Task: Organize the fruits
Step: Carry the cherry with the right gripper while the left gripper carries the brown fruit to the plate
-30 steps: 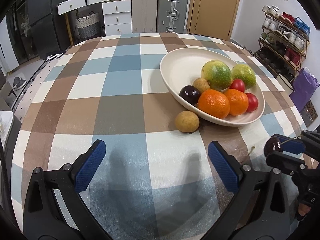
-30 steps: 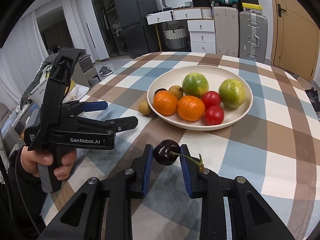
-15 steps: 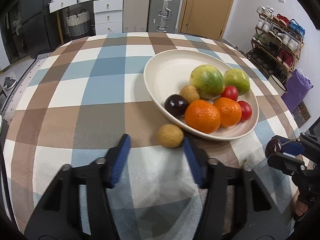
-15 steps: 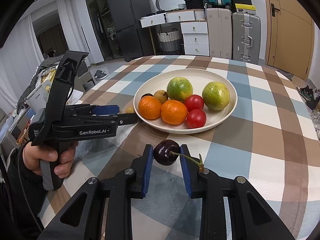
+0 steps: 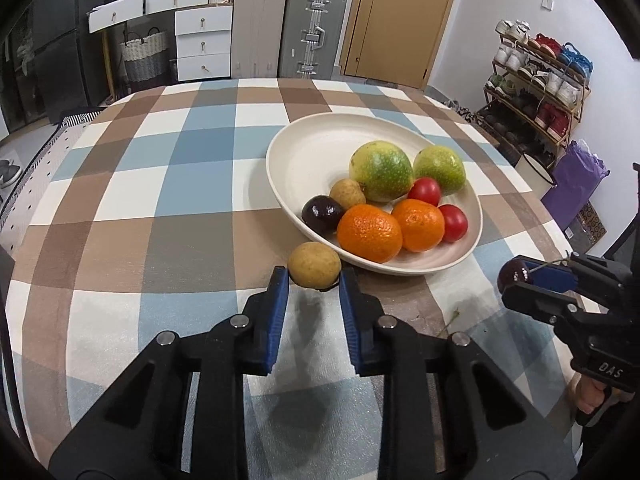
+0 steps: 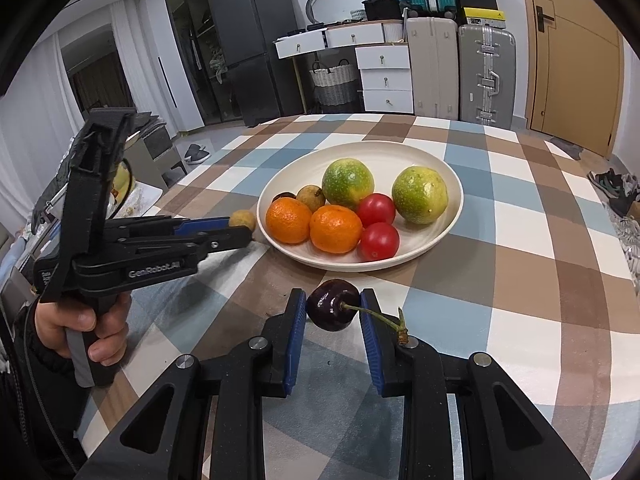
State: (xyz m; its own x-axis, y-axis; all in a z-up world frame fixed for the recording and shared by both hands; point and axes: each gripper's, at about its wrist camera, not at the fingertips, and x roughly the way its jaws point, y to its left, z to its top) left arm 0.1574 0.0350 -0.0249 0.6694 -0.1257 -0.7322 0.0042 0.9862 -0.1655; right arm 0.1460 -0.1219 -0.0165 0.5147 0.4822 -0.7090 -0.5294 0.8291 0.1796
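Note:
A cream plate (image 5: 304, 148) (image 6: 448, 228) on the checked tablecloth holds two green fruits, two oranges (image 5: 369, 233), two red tomatoes, a tan longan and a dark fruit. My left gripper (image 5: 313, 280) has its blue pads closed against a tan longan (image 5: 314, 265) (image 6: 243, 219) just in front of the plate's near rim. My right gripper (image 6: 333, 307) is shut on a dark cherry (image 6: 333, 309) with its stem sticking out right, held above the cloth short of the plate. The right gripper also shows in the left wrist view (image 5: 520, 276).
The round table (image 5: 120, 216) has a brown, blue and white checked cloth. A loose stem (image 5: 450, 318) lies on the cloth near the plate. Suitcases, white drawers and a door stand beyond the far edge; a shoe rack is at the right.
My left gripper moved forward to the longan and its jaws closed from wide open onto it. My right gripper kept the cherry and drifted slightly toward the plate.

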